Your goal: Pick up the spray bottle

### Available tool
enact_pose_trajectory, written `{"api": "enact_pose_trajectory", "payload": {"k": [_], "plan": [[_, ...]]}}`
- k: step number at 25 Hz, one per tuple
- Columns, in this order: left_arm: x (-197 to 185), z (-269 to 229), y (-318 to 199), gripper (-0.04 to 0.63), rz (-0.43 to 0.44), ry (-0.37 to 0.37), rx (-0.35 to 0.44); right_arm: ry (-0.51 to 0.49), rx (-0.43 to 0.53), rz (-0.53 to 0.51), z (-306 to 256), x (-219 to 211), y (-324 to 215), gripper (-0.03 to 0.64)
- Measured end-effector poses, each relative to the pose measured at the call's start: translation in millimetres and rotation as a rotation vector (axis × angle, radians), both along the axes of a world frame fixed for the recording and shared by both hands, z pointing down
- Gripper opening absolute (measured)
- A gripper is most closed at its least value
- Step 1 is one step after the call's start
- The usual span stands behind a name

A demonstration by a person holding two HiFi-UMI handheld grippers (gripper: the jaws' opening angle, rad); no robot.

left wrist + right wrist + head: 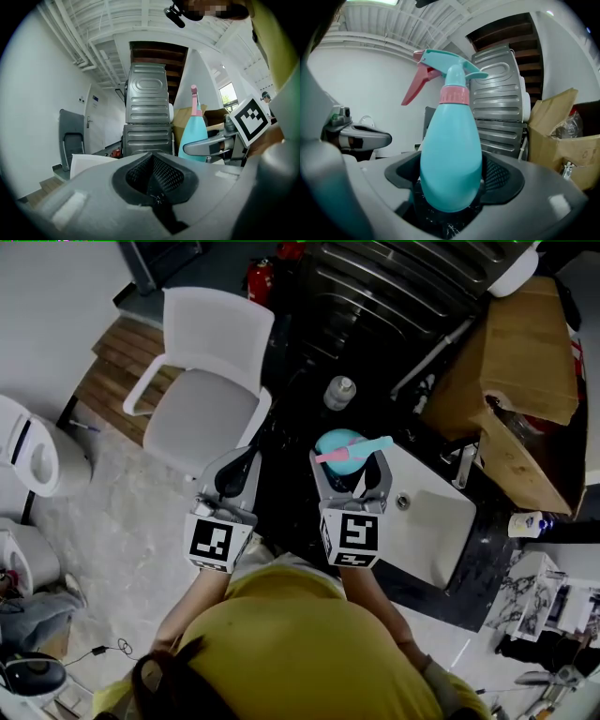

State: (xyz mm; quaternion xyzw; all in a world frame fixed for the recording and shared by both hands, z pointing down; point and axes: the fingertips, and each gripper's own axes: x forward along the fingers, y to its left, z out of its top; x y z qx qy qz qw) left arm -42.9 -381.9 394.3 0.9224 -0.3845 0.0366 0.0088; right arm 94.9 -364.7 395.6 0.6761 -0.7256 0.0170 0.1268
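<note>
Spray bottle (pixel 451 154), teal with a pink collar and pink trigger, was clamped in your right hand-held gripper (pixel 352 476). Both jaws pressed against its rounded lower body, and its base sat deep in the throat between them. It stood in line with the jaws, with the spray head farthest from your hand and the trigger pointing toward your left side. In the head view you held it just beside the near corner of the white sink (pixel 433 532), which was set in the dark counter (pixel 480 570). I could not tell whether anything beneath touched the bottle.

Your left hand-held gripper (pixel 152 177) had its jaws together with nothing between them. You held it alongside the right one, apart from the bottle. A white chair (pixel 206 381) stood beyond it. A ribbed metal machine (pixel 147 110) rose ahead of both grippers, with a cardboard box (pixel 525 352) to its right.
</note>
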Motion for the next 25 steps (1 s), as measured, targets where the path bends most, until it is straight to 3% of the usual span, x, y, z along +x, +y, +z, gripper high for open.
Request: {"api": "enact_pose_trajectory", "payload": {"k": [25], "plan": [[12, 2, 10, 0.002, 0.033, -0.013, -0.002, -0.027, -0.007, -0.007, 9, 5, 8, 0.382]]}}
